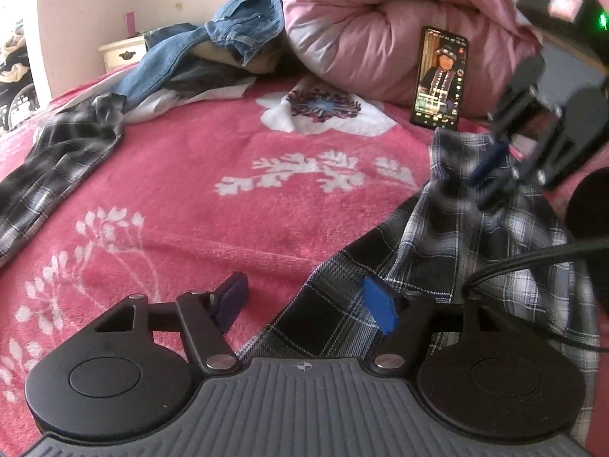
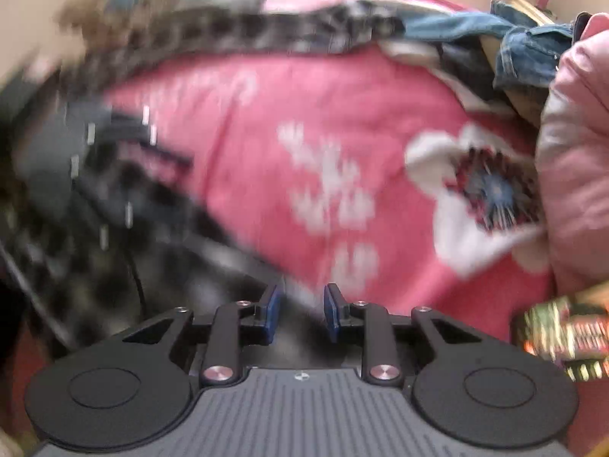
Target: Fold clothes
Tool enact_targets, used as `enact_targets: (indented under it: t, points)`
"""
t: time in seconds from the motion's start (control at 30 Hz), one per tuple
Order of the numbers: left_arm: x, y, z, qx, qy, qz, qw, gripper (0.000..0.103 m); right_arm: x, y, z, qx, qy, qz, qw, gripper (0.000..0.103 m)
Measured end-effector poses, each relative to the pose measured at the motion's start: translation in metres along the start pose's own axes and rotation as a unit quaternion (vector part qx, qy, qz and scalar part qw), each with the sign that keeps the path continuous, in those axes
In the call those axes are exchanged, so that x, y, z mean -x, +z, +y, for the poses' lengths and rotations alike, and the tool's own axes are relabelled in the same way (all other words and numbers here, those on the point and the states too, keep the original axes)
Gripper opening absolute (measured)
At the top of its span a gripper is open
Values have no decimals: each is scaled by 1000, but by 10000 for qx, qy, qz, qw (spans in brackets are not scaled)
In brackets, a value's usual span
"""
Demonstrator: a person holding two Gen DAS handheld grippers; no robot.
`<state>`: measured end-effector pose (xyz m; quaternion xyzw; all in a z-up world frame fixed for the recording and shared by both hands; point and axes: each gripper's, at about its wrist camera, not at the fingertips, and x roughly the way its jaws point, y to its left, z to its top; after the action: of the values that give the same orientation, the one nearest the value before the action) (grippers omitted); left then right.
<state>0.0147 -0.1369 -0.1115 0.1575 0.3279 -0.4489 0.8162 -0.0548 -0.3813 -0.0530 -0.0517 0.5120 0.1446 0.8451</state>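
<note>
Fingers on my left gripper (image 1: 304, 306) are partly open around the edge of the plaid shirt (image 1: 475, 243), not squeezing it. My right gripper (image 1: 491, 169) has narrow fingers at the shirt's top; I cannot tell if they pinch. I think we grab both ends to fold.

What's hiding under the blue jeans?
Under the jeans lie a white garment and something tan, all on the pink blanket. Whatever lies deeper is covered.

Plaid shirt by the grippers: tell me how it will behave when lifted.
Probably floppy: the plaid shirt lies creased and bunched on the blanket. Likely light, since it looks like thin fabric. It may drag on the fuzzy surface rather than slide.
</note>
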Motion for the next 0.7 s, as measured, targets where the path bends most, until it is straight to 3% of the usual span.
enact_targets:
  t: [0.1,0.23,0.37,0.53,0.7]
  points:
    - [3,1,4,137,-114,-26,9998,66,-23,17,-3,134,107,83,9998,28]
    - [3,0,6,235,-173,-39,9996,64,-43,15,6,457,280,413,9977,28]
    - [2,-3,7,233,-174,-41,9996,64,-40,8,12,652,310,492,9962,28]
    - [1,-5,7,203,-193,-73,9996,64,-30,11,18,866,244,292,9955,28]
    - [0,-6,6,183,-191,-86,9996,64,-45,9,33,1439,216,486,9882,28]
